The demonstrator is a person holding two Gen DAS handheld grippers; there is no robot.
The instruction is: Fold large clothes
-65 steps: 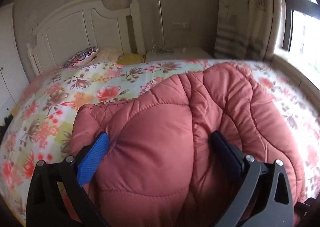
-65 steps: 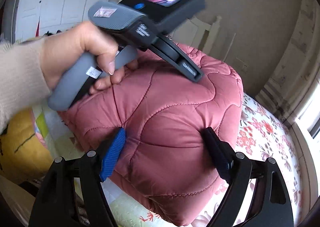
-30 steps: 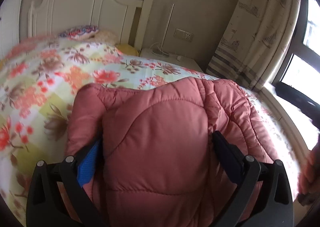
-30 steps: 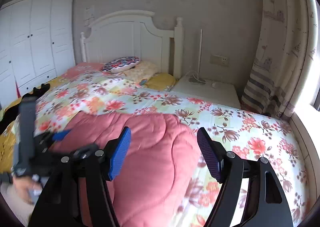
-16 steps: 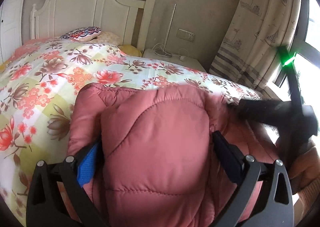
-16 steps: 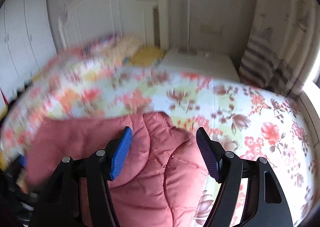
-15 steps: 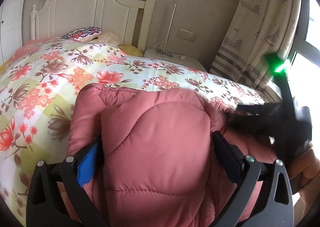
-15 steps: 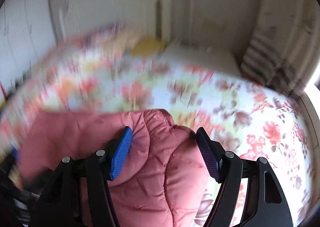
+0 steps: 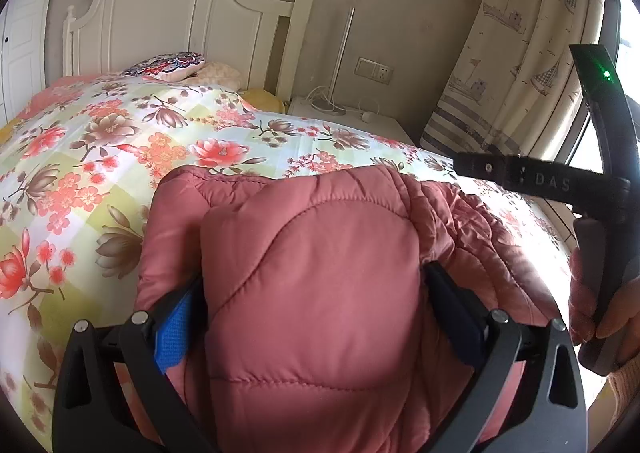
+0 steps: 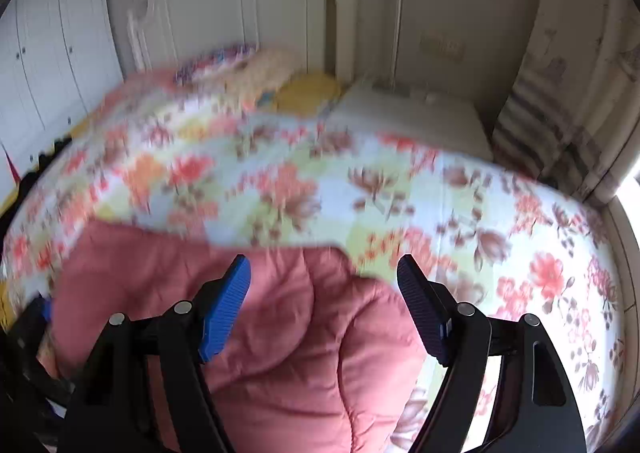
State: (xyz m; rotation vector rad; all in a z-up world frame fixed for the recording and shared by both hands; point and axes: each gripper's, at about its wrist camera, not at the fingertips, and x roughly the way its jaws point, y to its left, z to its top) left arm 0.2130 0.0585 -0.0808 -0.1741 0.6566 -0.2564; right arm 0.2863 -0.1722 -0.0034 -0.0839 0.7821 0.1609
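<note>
Swinging back in from the right comes the right hand-held gripper point(image 10: 324, 307), which a moment ago was up off the bundle and is now low over its right end, jaws spread wide with nothing between them, the picture blurred with motion. The quilted pink coat point(image 9: 316, 293) lies as a thick folded bundle on the bed, and it has barely shifted. The left hand-held gripper point(image 9: 316, 317) stays where it was, its fingers pressed against either side of a fat padded fold, gripping it. Just right of that gripper, the other tool's black body and the hand holding it point(image 9: 600, 317) now show at the bundle's far edge. My read: the fold is nearly done, the left is pinning the stack, and the right is coming down to tuck or press the loose right edge. Ahead of both grippers spreads the floral bedspread point(image 10: 360, 181), then the white headboard point(image 9: 168, 13) and pillows.
</note>
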